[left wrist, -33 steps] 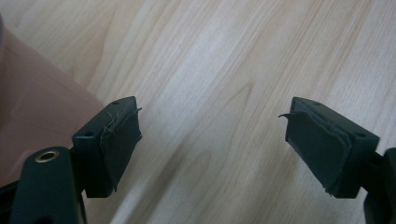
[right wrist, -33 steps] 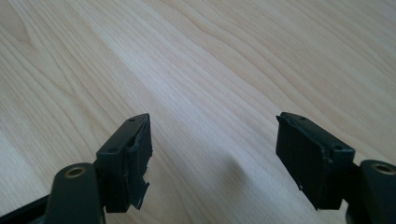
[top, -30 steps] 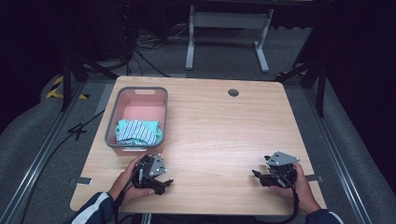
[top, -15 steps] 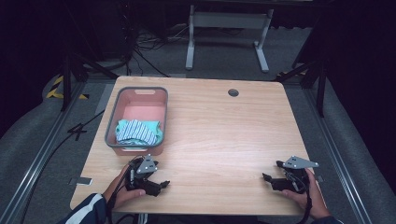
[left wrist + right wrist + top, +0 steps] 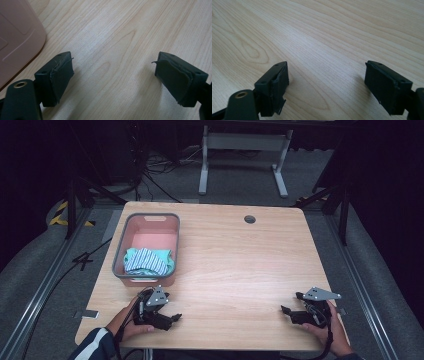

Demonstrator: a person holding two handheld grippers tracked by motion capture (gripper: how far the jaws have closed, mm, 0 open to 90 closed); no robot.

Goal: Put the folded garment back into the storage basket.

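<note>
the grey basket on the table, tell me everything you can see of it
The basket is a rectangular tub that looks plastic, with a grey rim, pink inside and rounded corners. It stands upright on the wooden table, left of the middle. A folded cloth, teal with a white-and-blue striped part, lies in its near end. Neither gripper touches it.

bin (image 5: 120,255): grey rim, pink inside, upright, near-left part of table, a pink wall in left gripper view (image 5: 17,40) | cloth (image 5: 148,260): teal with blue-white stripes, crumpled, lying in bin's near half | apart from both grippers
</note>
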